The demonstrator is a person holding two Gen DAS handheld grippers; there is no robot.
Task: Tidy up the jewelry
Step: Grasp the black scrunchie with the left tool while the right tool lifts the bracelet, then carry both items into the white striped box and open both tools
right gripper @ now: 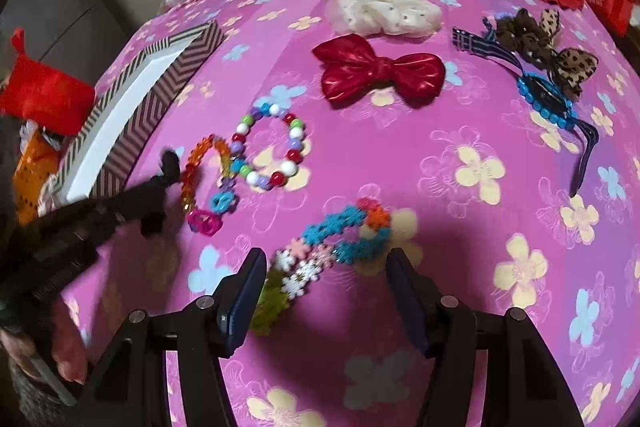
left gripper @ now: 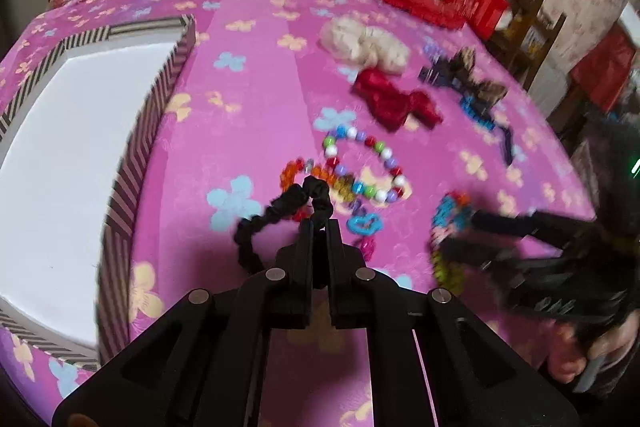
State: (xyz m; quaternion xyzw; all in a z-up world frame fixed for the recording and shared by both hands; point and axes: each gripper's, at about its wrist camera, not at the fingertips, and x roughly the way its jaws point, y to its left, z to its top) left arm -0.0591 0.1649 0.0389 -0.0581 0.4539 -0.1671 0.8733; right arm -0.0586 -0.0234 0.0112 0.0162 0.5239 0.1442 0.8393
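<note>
Black scrunchie (left gripper: pixel 280 215) in left tool (left gripper: pixel 319 227), beside bead bracelets (left gripper: pixel 366 163)

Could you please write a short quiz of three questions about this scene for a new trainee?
1. True or false: the left hand-held gripper is shut on the black scrunchie.
2. Which item lies between the open fingers of the right hand-held gripper?
A. the red bow
B. the snowflake bracelet
C. the white scrunchie
3. Fill in: the striped box with the white inside stands to the ___ of the jewelry in the left wrist view.

Key: 1 true; 2 B; 3 left.
</note>
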